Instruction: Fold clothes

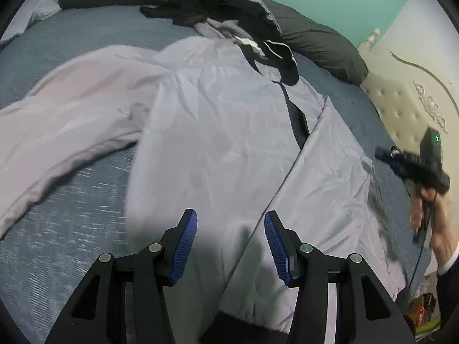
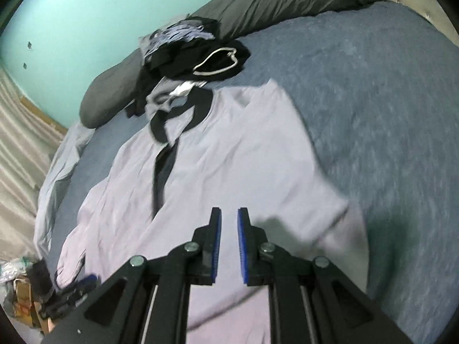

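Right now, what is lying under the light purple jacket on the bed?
The light purple jacket lies spread on the blue-grey bed cover. Its collar end reaches the pile of dark clothes. Whether anything else lies beneath it cannot be seen, because the fabric covers that area.

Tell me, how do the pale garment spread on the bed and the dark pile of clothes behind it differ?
The lilac shirt lies spread flat with one sleeve stretched out sideways; the dark clothes pile sits bunched in a heap. The shirt is pale with black trim at the neck; the pile is mostly black, with a white-edged piece on top. The shirt covers far more of the bed. Both rest on the blue bedcover.
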`<action>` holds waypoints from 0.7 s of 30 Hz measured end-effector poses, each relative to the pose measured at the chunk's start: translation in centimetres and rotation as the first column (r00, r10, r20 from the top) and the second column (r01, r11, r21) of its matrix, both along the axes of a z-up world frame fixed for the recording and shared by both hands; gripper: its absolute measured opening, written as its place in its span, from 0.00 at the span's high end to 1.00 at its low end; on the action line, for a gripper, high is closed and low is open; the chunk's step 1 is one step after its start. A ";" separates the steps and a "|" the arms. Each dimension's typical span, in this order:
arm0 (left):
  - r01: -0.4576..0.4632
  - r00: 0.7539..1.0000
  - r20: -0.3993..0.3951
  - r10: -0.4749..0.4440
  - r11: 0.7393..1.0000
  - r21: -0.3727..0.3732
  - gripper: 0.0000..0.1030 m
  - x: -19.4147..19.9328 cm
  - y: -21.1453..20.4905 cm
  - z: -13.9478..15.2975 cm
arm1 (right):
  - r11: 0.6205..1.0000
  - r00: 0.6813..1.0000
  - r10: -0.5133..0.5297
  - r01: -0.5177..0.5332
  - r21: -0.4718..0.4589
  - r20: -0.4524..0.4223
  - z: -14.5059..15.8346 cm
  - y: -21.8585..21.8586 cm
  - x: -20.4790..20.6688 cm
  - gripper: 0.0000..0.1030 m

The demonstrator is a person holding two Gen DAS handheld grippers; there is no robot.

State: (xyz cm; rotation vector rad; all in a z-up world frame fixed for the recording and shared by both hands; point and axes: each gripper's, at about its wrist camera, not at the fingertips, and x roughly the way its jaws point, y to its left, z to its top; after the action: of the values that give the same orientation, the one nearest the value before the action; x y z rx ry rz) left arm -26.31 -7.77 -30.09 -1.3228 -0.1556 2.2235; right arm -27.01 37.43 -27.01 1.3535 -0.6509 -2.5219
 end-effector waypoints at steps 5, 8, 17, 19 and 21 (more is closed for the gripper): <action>-0.029 1.000 -0.001 0.029 0.999 -0.022 0.48 1.1 -2.1 1.5 | 0.999 1.000 -0.004 0.005 -0.050 0.003 -0.4 -1.3 3.7 0.87; -0.040 0.999 -0.001 0.040 0.998 -0.038 0.48 2.0 -3.4 2.4 | 0.996 0.999 0.037 -0.035 -0.081 0.020 -0.8 -3.4 4.8 0.87; -0.106 0.994 0.019 0.108 0.992 -0.069 0.48 3.7 -8.6 4.2 | 0.976 0.970 0.213 -0.205 -0.078 0.121 -3.5 -11.8 6.9 0.87; -0.119 0.992 0.018 0.121 0.990 -0.072 0.48 4.0 -9.5 4.5 | 0.966 0.958 0.254 -0.245 -0.080 0.132 -3.9 -13.4 7.6 0.87; -0.125 0.992 0.017 0.127 0.989 -0.075 0.48 4.4 -10.2 4.9 | 0.958 0.945 0.288 -0.282 -0.062 0.157 -4.3 -14.9 8.2 0.85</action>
State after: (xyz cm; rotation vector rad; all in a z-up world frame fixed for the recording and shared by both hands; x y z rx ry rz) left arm -21.93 -18.00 -25.23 -1.4117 -0.1711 2.3410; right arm -18.78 22.50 -31.36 1.5312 -0.4885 -2.1778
